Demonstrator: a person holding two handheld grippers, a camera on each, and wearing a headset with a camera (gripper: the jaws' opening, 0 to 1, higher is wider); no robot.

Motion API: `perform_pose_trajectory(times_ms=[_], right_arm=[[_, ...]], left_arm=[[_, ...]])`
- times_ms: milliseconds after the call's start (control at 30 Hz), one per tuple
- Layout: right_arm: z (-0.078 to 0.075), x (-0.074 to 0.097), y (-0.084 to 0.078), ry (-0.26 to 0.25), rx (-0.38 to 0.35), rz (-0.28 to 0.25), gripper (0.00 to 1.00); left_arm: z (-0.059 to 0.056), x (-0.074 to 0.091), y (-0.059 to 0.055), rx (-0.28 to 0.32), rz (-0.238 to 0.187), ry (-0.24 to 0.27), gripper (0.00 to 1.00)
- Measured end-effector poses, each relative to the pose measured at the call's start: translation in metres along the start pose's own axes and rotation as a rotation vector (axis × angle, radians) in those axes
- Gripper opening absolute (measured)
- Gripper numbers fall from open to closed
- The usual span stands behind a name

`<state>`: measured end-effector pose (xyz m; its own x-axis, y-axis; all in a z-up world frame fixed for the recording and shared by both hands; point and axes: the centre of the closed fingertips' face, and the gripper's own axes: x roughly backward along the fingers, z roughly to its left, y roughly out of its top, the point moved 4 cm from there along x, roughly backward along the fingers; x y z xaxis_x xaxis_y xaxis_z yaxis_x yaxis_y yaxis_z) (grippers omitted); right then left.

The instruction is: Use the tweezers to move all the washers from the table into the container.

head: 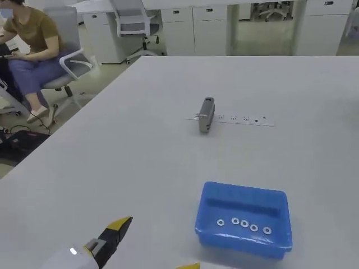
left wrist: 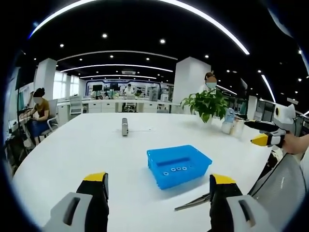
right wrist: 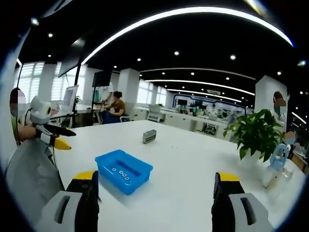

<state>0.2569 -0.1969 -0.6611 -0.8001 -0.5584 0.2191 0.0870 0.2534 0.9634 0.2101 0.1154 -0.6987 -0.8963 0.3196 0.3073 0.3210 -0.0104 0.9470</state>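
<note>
white table (head: 140, 157) | office chairs (head: 132, 22) | potted plant (left wrist: 207, 104) | ceiling light strips (right wrist: 203, 9)

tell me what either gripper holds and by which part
Nothing is held: the left gripper and right gripper are both open and empty, and the tweezers lie loose on the table.

White table (head: 140, 157), blue container (head: 242, 240), grey block (head: 207, 114), tweezers (left wrist: 193, 202)

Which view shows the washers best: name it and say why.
The head view. It looks down into the blue container, so the five washers read as separate rings in a row. Both gripper views show them too, but as tiny pale dots inside the container, seen from a low angle.
</note>
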Motion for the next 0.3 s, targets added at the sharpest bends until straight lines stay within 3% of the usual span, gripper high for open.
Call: perform_pose_trajectory(times_ms=[100, 233, 300], right_arm=[[0.0001, -0.0008, 0.0012, -0.003, -0.016, -0.017, 0.99], [-0.0029, -0.0019, -0.0016, -0.029, 0.011, -0.014, 0.99], [-0.0064, -0.0005, -0.0021, -0.04, 0.009, -0.008, 0.95]], left_arm=[[0.0016, 0.0009, 0.0002, -0.006, -0.004, 0.01, 0.88], [0.0038, 0.0025, 0.0042, 0.034, -0.04, 0.008, 0.87], [0.0034, 0.0017, 0.0037, 0.037, -0.035, 0.005, 0.87]])
